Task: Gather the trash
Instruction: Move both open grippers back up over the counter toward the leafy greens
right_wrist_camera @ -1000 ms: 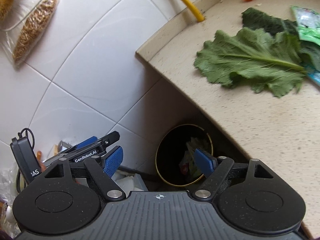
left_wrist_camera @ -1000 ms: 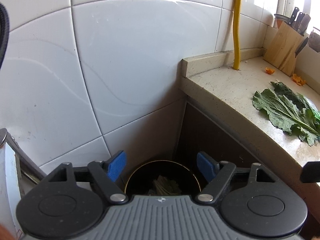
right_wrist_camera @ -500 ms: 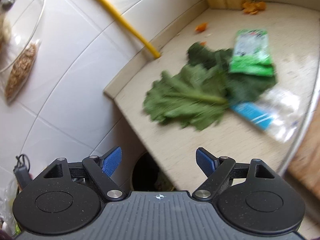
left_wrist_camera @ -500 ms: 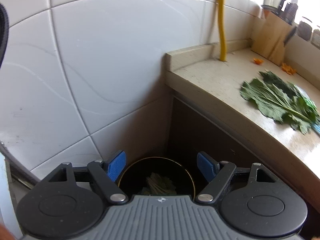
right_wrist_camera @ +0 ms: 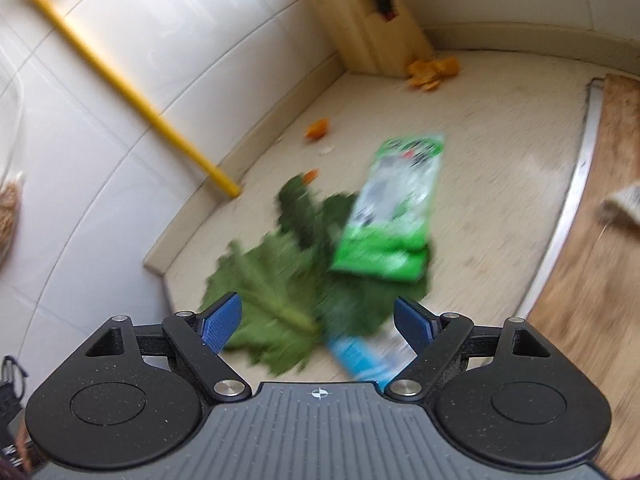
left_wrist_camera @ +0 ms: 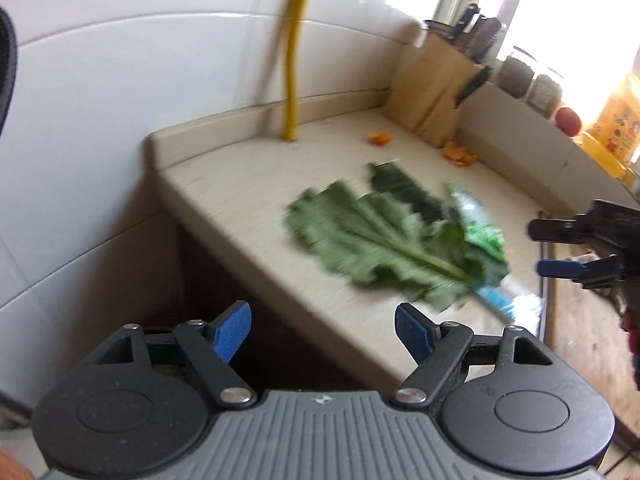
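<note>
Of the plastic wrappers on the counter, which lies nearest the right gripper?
The blue-and-clear plastic wrapper, just ahead of the right gripper; the green printed packet lies farther back.

Motion blur smears the green leaves (right_wrist_camera: 276, 292) and the green packet (right_wrist_camera: 394, 208); print on the packet is unreadable. The blue-and-clear wrapper (right_wrist_camera: 360, 356) is partly hidden behind the right gripper body. The right gripper (left_wrist_camera: 560, 248) is cut off by the left wrist view's edge
</note>
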